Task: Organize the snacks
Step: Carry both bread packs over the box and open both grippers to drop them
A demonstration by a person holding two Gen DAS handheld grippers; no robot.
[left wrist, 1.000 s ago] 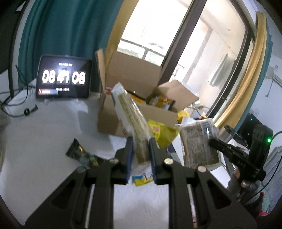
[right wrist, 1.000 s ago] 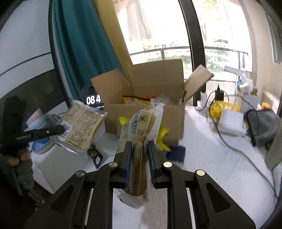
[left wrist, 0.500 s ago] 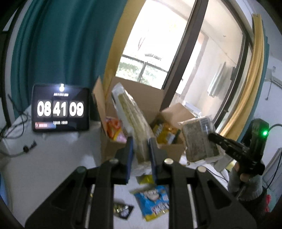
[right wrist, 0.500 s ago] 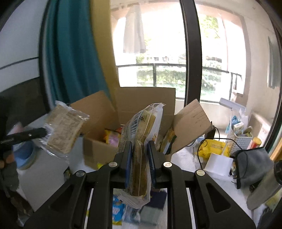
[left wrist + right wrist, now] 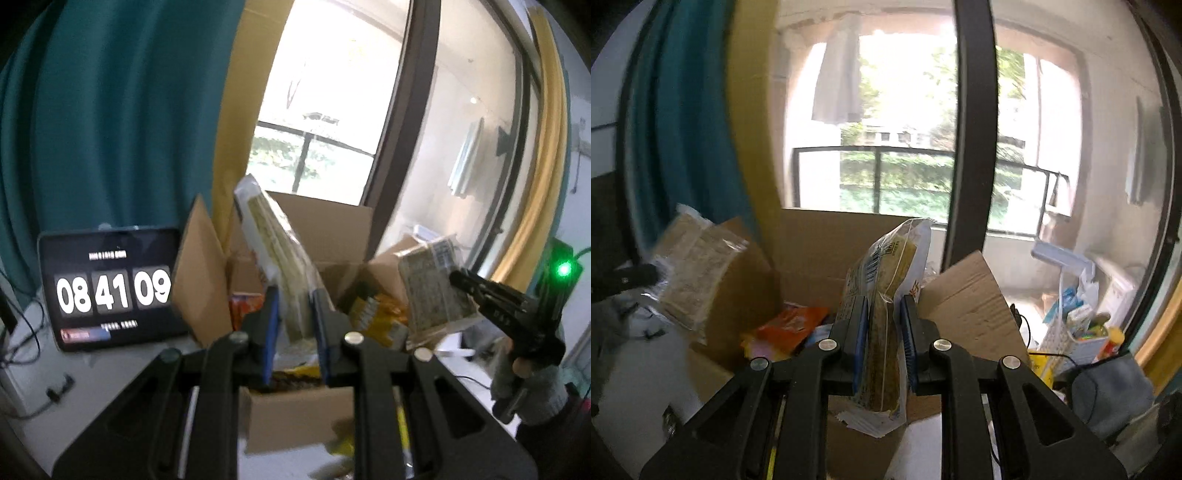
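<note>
My left gripper (image 5: 293, 317) is shut on a clear cracker packet (image 5: 275, 243), held upright over the open cardboard box (image 5: 295, 417). My right gripper (image 5: 884, 325) is shut on a second cracker packet (image 5: 886, 266), held above the same box (image 5: 820, 243). Each gripper and its packet shows in the other's view: the right one (image 5: 458, 277) with its packet (image 5: 432, 291), and the left packet (image 5: 694, 273). Orange and yellow snack bags (image 5: 786, 328) lie inside the box.
A tablet showing a clock (image 5: 110, 291) stands left of the box with cables (image 5: 26, 332) beside it. A white basket of items (image 5: 1075, 328) and a grey cloth (image 5: 1108, 391) lie to the right. A window and curtains are behind.
Both grippers have risen and moved forward with their packets, from in front of the box to above its opening. The loose snacks on the table have dropped out of view.
</note>
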